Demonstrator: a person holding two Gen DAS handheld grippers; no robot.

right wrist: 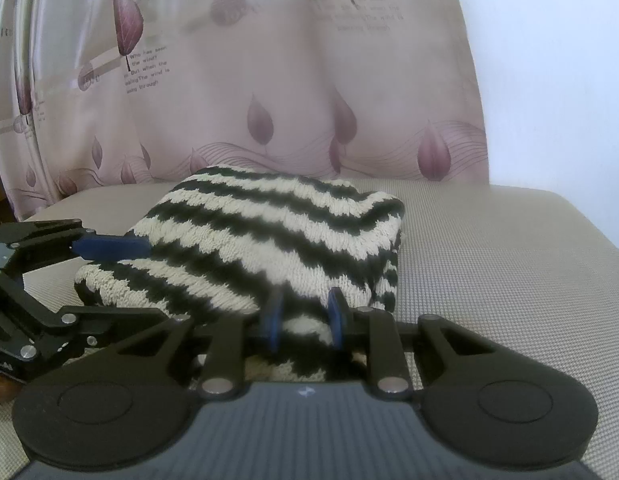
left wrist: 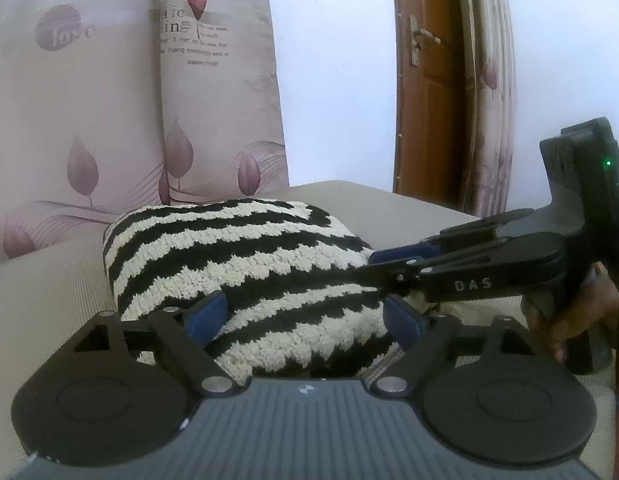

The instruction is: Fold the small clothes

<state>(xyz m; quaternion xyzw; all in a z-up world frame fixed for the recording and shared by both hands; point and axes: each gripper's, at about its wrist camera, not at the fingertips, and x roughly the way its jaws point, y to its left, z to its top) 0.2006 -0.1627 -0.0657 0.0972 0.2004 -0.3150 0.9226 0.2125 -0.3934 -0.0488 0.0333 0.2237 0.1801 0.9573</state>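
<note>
A black-and-cream striped knit garment (left wrist: 245, 256) lies bunched and folded on a beige woven seat (right wrist: 489, 264). In the left wrist view my left gripper (left wrist: 309, 316) stands open wide. Its blue pads (left wrist: 213, 312) flank the near end of the knit without squeezing it. My right gripper (left wrist: 371, 264) comes in from the right and is shut on the garment's right edge. In the right wrist view the right gripper (right wrist: 305, 318) pinches a narrow fold of the garment (right wrist: 269, 232) between its blue pads (right wrist: 274, 320). The left gripper (right wrist: 149, 280) straddles the garment's left end, one pad on top.
A pink curtain (right wrist: 237, 92) printed with leaves and text hangs right behind the seat. A brown wooden door (left wrist: 425, 92) and a white wall (left wrist: 337, 80) stand at the back right. A person's hand (left wrist: 569, 320) holds the right gripper's handle. The seat's edge (right wrist: 589, 240) curves away on the right.
</note>
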